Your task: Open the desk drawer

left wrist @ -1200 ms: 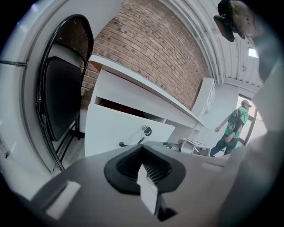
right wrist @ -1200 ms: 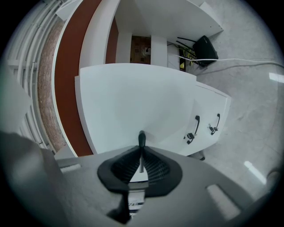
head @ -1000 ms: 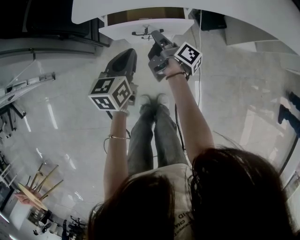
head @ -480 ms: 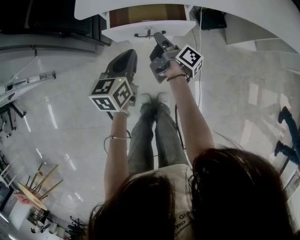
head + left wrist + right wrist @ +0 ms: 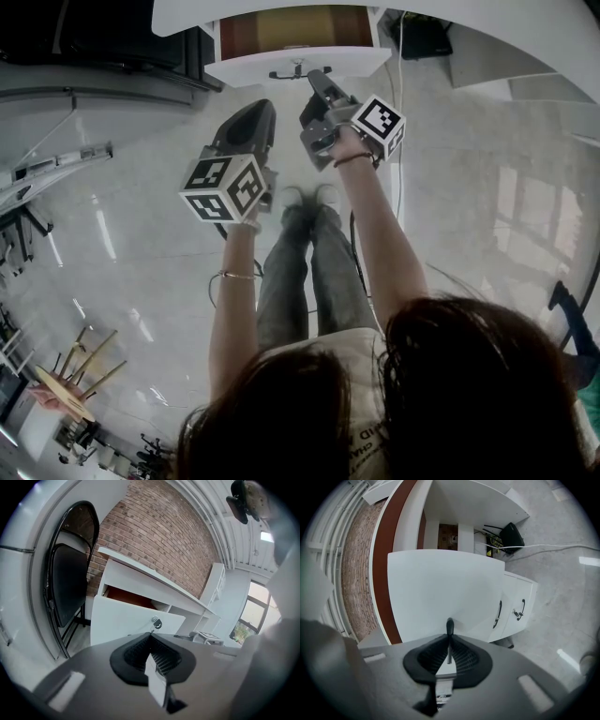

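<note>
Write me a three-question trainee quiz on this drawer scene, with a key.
1. True or false: the desk drawer is fully shut.
2. Pick one: the right hand-held gripper is shut on A) the drawer handle B) a cup C) nothing.
3. Fill in: the drawer's inside is ____ in colour.
Key: 1 false; 2 A; 3 brown.

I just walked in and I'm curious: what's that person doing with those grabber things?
A person is opening a white desk drawer. The right hand-held gripper is shut on the drawer's black handle. The drawer is partly out, showing its brown inside. The left hand-held gripper is held back from it, shut and empty.
</note>
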`<action>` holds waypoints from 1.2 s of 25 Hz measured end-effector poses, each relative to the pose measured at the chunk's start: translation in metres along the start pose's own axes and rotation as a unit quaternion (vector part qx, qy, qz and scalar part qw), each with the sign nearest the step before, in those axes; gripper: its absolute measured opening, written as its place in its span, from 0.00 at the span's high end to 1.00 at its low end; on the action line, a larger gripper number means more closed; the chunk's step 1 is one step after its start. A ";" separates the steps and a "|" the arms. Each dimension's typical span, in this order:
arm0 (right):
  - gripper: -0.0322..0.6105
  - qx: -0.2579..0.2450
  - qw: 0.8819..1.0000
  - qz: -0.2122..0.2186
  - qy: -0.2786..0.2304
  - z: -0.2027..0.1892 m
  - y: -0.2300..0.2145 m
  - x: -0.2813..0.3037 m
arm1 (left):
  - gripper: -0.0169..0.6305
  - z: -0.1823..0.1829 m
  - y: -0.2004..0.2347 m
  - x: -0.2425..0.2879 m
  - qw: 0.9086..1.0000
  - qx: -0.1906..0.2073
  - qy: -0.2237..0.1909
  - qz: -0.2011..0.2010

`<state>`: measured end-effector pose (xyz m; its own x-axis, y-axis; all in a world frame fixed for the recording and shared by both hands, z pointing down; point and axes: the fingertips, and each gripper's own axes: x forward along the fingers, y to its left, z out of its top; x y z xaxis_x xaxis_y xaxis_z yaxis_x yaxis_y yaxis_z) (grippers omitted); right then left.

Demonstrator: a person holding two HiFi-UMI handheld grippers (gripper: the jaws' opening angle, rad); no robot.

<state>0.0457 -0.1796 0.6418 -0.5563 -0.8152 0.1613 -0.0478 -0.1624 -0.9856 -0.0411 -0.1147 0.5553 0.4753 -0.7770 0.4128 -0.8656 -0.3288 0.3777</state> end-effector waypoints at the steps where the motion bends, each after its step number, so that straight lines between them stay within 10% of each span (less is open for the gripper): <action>1: 0.91 0.001 1.000 -0.001 0.000 0.000 0.000 0.000 | 0.98 0.000 0.000 0.000 1.000 0.000 0.000 0.000; 30: 0.91 0.002 1.000 -0.007 -0.003 -0.001 -0.002 -0.003 | 0.98 0.004 0.003 0.001 1.000 -0.005 -0.001 0.001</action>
<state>0.0471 -0.1762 0.6428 -0.5504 -0.8164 0.1748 -0.0527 -0.1749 -0.9832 -0.0439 -0.1183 0.5533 0.4733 -0.7791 0.4111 -0.8648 -0.3220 0.3852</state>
